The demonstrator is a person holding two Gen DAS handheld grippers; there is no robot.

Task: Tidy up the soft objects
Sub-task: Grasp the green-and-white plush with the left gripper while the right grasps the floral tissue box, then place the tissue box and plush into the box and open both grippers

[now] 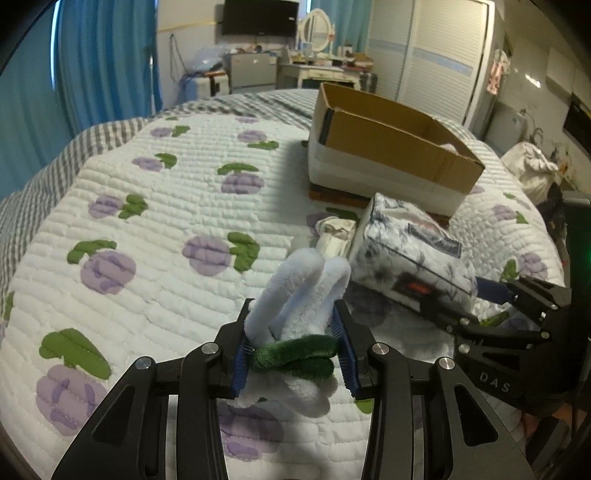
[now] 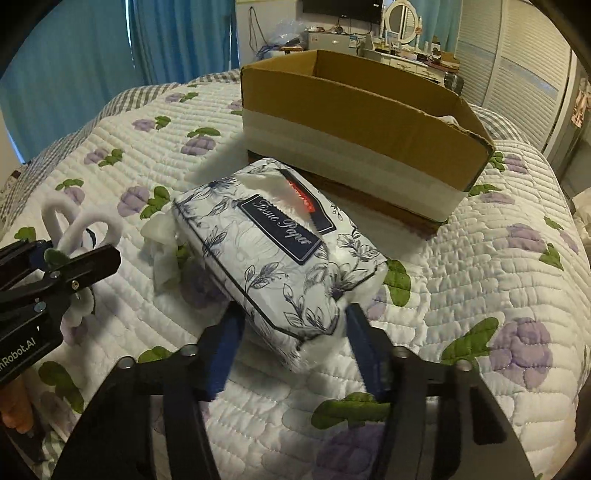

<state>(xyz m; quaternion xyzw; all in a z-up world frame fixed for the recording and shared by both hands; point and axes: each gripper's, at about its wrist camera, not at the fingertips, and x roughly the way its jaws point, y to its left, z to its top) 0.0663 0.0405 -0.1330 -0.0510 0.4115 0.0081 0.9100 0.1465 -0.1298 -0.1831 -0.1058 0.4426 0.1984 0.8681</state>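
Observation:
My left gripper (image 1: 295, 356) is shut on a white plush toy (image 1: 295, 295) with looped ears and a green fuzzy band (image 1: 295, 356), held above the quilt. It also shows in the right wrist view (image 2: 74, 229). My right gripper (image 2: 291, 332) is shut on the near end of a soft tissue paper pack (image 2: 277, 251) with a blue floral print, lifted off the bed; the pack shows in the left wrist view (image 1: 410, 254). An open cardboard box (image 2: 354, 122) stands just beyond the pack; in the left wrist view (image 1: 388, 147) something white lies inside it.
A crumpled white cloth (image 1: 336, 232) lies on the quilted bed (image 1: 147, 221) beside the tissue pack, also in the right wrist view (image 2: 162, 236). Blue curtains (image 1: 92, 62), a desk with a mirror (image 1: 317, 29) and wardrobes (image 1: 436, 55) stand beyond the bed.

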